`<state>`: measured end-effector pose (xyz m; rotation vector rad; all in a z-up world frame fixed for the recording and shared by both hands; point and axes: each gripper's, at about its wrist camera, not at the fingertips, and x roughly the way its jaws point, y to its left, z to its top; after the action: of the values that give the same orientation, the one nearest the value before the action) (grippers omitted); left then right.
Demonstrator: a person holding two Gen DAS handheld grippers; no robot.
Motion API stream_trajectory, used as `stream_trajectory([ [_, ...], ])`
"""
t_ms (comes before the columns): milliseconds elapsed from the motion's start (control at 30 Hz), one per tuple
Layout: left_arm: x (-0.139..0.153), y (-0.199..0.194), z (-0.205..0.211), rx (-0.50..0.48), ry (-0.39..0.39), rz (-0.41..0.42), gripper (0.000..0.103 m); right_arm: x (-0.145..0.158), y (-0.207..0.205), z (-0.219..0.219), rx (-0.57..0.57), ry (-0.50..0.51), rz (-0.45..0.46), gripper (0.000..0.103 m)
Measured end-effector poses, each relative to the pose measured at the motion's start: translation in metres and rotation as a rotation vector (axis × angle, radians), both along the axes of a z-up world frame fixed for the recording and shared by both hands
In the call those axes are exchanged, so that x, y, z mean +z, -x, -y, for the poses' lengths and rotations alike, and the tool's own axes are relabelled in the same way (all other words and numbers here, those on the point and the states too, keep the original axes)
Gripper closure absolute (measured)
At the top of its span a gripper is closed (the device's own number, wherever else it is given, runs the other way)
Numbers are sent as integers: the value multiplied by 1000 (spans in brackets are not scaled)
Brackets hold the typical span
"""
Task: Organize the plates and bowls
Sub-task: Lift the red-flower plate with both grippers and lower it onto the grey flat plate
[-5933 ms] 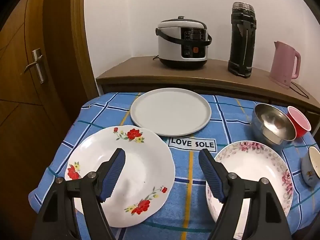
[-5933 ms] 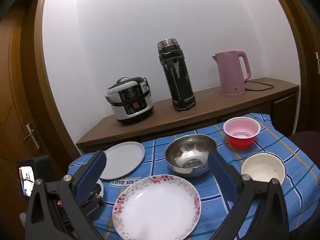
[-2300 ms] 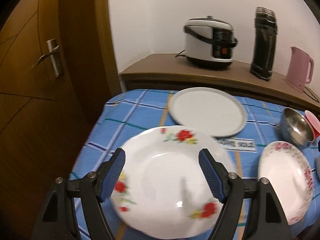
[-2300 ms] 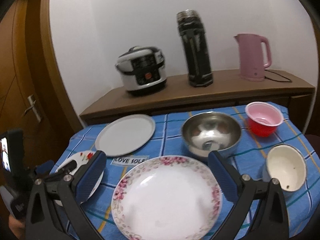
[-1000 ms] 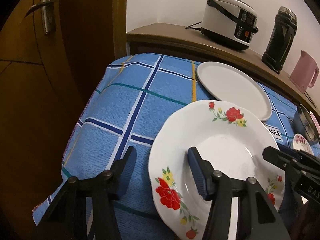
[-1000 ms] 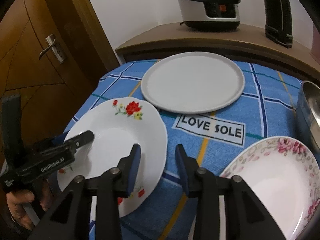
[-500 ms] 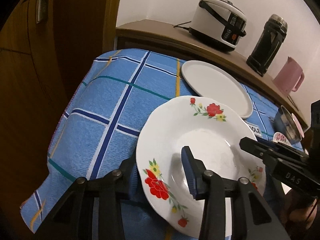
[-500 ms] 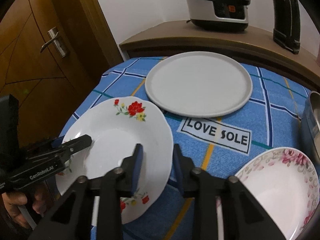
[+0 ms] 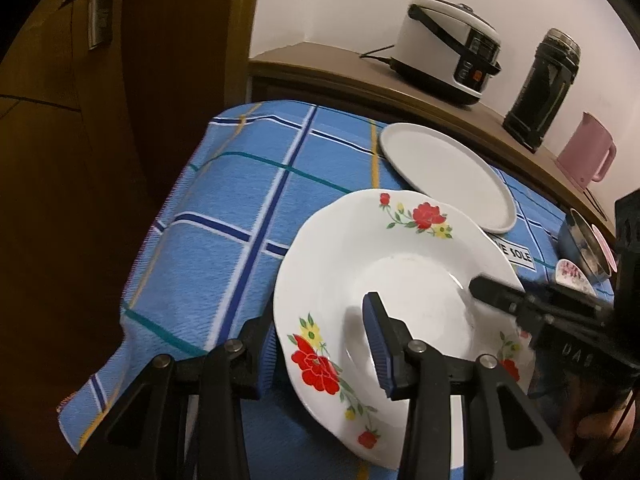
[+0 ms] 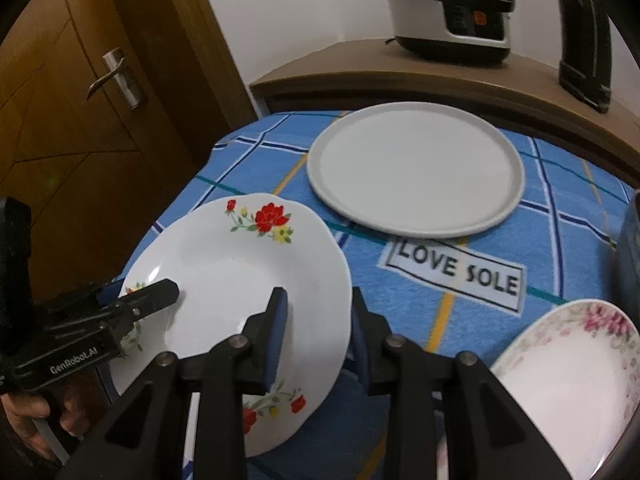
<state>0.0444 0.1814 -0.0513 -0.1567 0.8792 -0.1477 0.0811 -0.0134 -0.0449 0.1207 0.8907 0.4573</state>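
- Door (image 10: pixel 72 92): brown wood with a metal lever handle, seen at the 10 o'clock edge of the right wrist view.
- Tablecloth (image 9: pixel 240 208): blue check, printed "LOVE SOLE", draped over the table.
- Left gripper (image 9: pixel 320 344): clenched on the rim of the red-flower plate, one blue pad beneath the rim and one inside the well; in the right wrist view it is seen at 8 o'clock (image 10: pixel 160 294).
- Red-flower plate (image 9: pixel 400 272): white, deep, held at both sides and tilted; its 12 o'clock rim overlaps the edge of the plain white plate in the left wrist view.
- Right gripper (image 10: pixel 316 328): closed across the plate's opposite rim, one pad inside the well and one outside the edge.
- Plain white plate (image 10: pixel 416 168): flat on the cloth, at 12 o'clock from the held plate.
- Pink-flower plate (image 10: pixel 572 376): resting on the cloth at 4 o'clock in the right wrist view.
- Rice cooker (image 9: pixel 448 48), dark flask (image 9: pixel 540 88), pink kettle (image 9: pixel 586 152): ranged on the wooden shelf (image 9: pixel 328 68) behind the table.
- Steel bowl (image 9: pixel 580 244): partly visible at the 3 o'clock edge.
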Motion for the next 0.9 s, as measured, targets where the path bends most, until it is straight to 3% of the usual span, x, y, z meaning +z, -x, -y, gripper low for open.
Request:
stream_trajectory([
  [200,-3,6,-1,4,-9,7,61,-4,6,-4,48,-34,-28,70],
  [333,-3,8,0,30,-14,18,61,-5,10,-5,27,-1,-2,78],
  [467,1,7,-2,32,22,8,61,-3,8,2,8,-52,-27,82],
  [533,5,6,1,32,5,20,61,0,7,4,5,-53,-32,82],
  [767,28,-7,24,-13,-48,81,61,26,5,22,-41,-95,-8,82],
  [900,39,-23,39,-47,-34,113,61,44,-3,37,-84,-83,41,82],
])
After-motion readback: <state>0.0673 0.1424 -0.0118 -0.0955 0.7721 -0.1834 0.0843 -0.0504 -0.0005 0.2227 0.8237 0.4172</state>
